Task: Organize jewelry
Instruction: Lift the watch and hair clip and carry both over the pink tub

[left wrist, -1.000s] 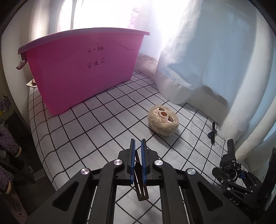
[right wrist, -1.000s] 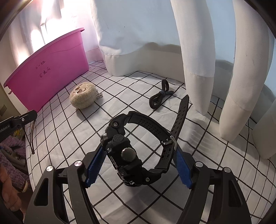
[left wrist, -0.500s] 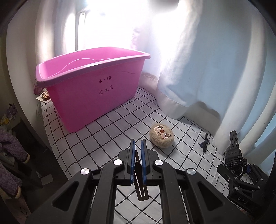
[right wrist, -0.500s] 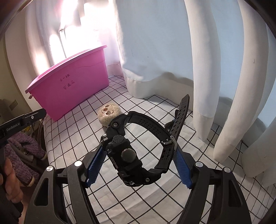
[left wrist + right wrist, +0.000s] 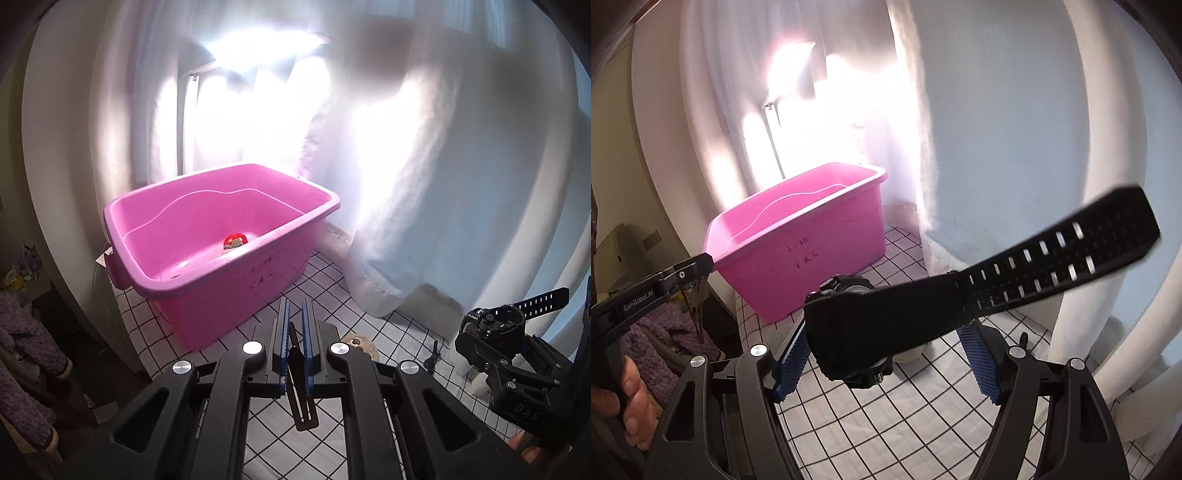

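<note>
1. A black digital watch (image 5: pixel 857 328) is gripped between the blue pads of the right tool (image 5: pixel 886 354), its case held by the jaws and its perforated strap (image 5: pixel 1056 258) thrown up and to the right of the tool, blurred.
2. In the left wrist view the same watch (image 5: pixel 495 328) is seen held off the surface, well to the right of the left tool (image 5: pixel 294 343).
3. The left tool is closed on a thin dark flat clip (image 5: pixel 301 387), which is pinched between its blue pads and hangs below them.
4. A pink plastic bin (image 5: pixel 236 295) with handwritten characters on its side is seen ahead and slightly left of both tools, standing on a white cloth with a black grid (image 5: pixel 325 273).
5. A small red item (image 5: pixel 234 240) is seen on the bin's floor; what it is cannot be told.
6. A round beige plush toy (image 5: pixel 360 345) is partly hidden just beyond the left tool's right finger, and a small dark looped cord (image 5: pixel 432 356) lies to its right.
7. White curtains (image 5: pixel 424 184) hang behind the bin and to the right of the tools.
</note>
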Motion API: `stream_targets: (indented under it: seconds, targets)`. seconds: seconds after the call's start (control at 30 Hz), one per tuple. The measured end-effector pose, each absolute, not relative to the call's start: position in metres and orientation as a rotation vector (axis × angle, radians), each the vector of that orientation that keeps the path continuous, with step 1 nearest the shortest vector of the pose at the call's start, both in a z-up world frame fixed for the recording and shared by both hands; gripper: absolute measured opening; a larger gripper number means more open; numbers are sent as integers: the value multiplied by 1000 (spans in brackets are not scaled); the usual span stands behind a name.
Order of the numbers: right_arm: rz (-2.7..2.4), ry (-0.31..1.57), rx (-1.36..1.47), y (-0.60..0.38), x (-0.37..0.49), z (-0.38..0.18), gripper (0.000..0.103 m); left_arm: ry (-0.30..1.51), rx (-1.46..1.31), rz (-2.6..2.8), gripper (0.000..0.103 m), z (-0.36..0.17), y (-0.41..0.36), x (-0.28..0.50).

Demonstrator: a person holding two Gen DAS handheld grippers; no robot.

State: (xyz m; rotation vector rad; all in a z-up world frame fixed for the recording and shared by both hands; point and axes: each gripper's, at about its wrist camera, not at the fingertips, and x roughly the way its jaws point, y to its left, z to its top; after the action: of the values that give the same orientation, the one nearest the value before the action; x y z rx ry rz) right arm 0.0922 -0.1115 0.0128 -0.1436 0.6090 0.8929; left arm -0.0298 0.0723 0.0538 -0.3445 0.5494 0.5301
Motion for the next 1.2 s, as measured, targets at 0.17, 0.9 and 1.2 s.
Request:
stream_targets:
  seconds: [0.17, 0.9, 1.2]
  targets:
    - [902, 573, -158, -59, 93, 39, 72, 542, -333, 508, 7, 66, 114, -25]
    - [1022, 642, -213, 163, 166, 66, 71, 568, -398, 545, 7, 76, 279, 35]
    - [1049, 762, -303, 214, 183, 38, 71, 699, -491, 603, 7, 42, 316, 57]
